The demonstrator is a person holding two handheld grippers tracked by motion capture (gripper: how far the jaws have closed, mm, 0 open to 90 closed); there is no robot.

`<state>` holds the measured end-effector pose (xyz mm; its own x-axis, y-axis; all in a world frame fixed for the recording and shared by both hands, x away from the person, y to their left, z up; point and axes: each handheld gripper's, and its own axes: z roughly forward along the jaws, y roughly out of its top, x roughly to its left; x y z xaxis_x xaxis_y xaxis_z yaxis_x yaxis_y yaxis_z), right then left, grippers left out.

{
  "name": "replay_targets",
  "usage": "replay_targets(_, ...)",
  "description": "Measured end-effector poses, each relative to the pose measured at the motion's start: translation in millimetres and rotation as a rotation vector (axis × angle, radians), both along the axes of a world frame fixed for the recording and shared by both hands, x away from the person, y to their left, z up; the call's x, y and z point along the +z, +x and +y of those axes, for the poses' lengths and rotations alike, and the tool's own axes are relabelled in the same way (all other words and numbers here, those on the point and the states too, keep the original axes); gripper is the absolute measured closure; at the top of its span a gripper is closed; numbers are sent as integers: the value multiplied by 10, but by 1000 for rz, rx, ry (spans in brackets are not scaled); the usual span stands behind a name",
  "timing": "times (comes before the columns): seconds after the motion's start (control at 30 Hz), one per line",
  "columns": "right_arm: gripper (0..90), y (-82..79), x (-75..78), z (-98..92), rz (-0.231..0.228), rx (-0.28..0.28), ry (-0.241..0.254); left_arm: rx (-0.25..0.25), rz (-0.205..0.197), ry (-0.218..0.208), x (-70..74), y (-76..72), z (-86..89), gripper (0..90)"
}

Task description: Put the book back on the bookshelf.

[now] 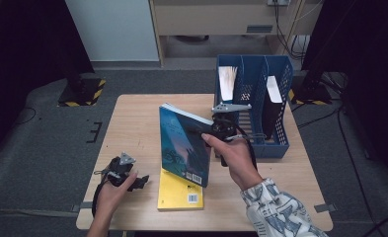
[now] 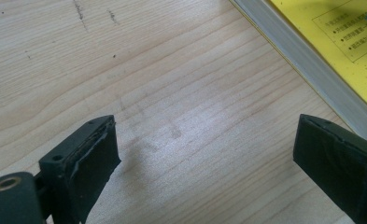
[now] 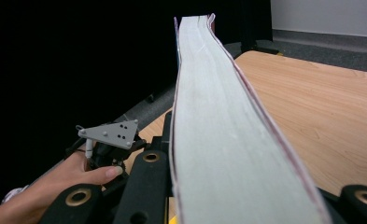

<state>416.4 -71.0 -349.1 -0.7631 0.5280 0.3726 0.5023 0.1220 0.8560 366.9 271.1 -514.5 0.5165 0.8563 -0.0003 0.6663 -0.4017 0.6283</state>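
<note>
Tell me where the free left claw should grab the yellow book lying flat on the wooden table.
Grip the flat yellow paperback book at its left long edge, coming in low from the left. It lies flat, so only its thin edges offer a bite, and the open left claw already sits on that side near the page edge. The blue book, held in the right claw, probably blocks the far end.

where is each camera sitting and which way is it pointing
High view: above the person's side, facing forward and down on the table; both forearms enter from below.
Left gripper view: on the left gripper, facing down at bare wood; its open jaws show.
Right gripper view: on the right gripper, looking along the blue book it clamps.
Shared: the yellow book shows in the high and left gripper views.
</note>
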Motion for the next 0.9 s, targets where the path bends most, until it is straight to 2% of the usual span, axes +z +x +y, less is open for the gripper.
replay_targets(0.2,733,-24,-34,-112,13,-22,8,6,4,15,-14,7,25,63)
replay_targets(0.5,733,-70,-21,-228,2,-42,4,6,12,23,-30,9,22,62)
replay_targets(0.6,733,-104,-20,-264,-9,-64,-9,9,7,25,-35,15,31,62)
replay_targets(0.77,732,-141,-22,-360,-11,-84,-6,26,11,34,-94,66,65,54)
replay_targets(0.9,733,-177,-13,-434,-9,-93,6,42,14,18,-117,81,99,41)
